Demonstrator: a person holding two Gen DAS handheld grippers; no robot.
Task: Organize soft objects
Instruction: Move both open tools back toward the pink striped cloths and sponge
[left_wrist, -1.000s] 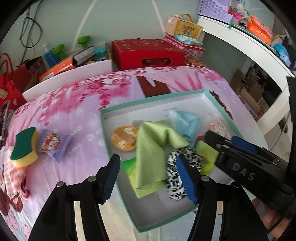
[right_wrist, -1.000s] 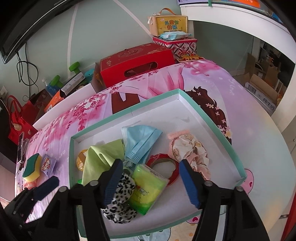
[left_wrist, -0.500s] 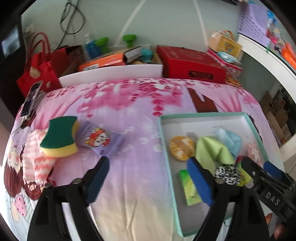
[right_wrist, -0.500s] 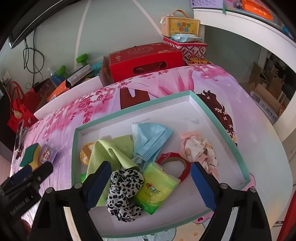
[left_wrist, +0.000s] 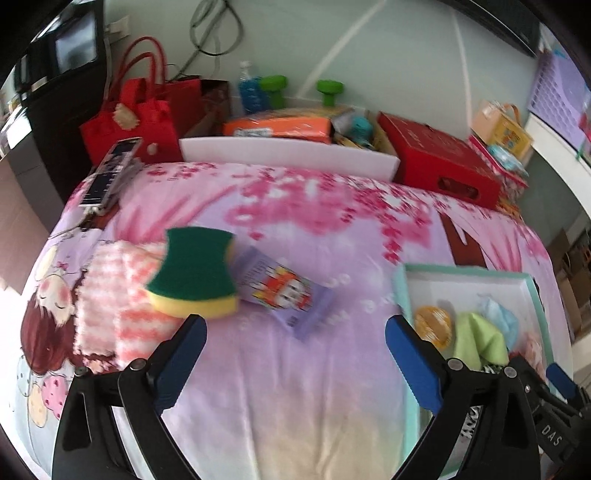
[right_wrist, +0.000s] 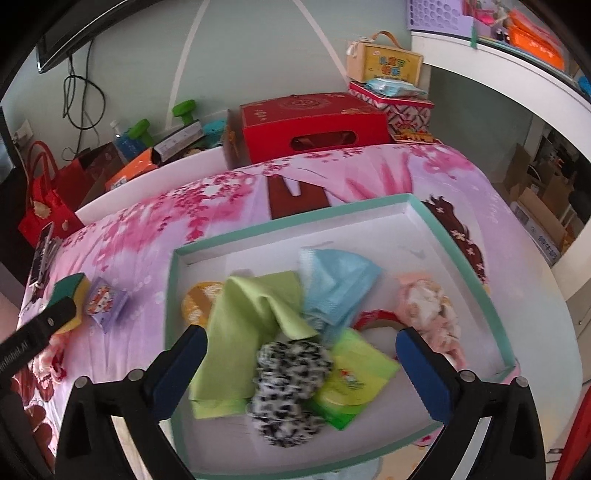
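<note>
My left gripper is open and empty above the pink bedspread, just short of a green-and-yellow sponge and a purple tissue pack. A pink striped cloth lies under the sponge's left side. My right gripper hangs over the teal-rimmed tray, its jaws opening and gripping nothing. Below it lie a leopard scrunchie, a green cloth, a blue face mask, a green tissue pack and a pink floral scrunchie.
An orange round item and a red ring also sit in the tray. Behind the bed stand a red box, a white board and a red bag. A phone lies at the far left corner.
My left gripper swung left from over the tray to the sponge and tissue pack, and its jaws widened. The right gripper's jaws widened above the tray and it shifted a little.
</note>
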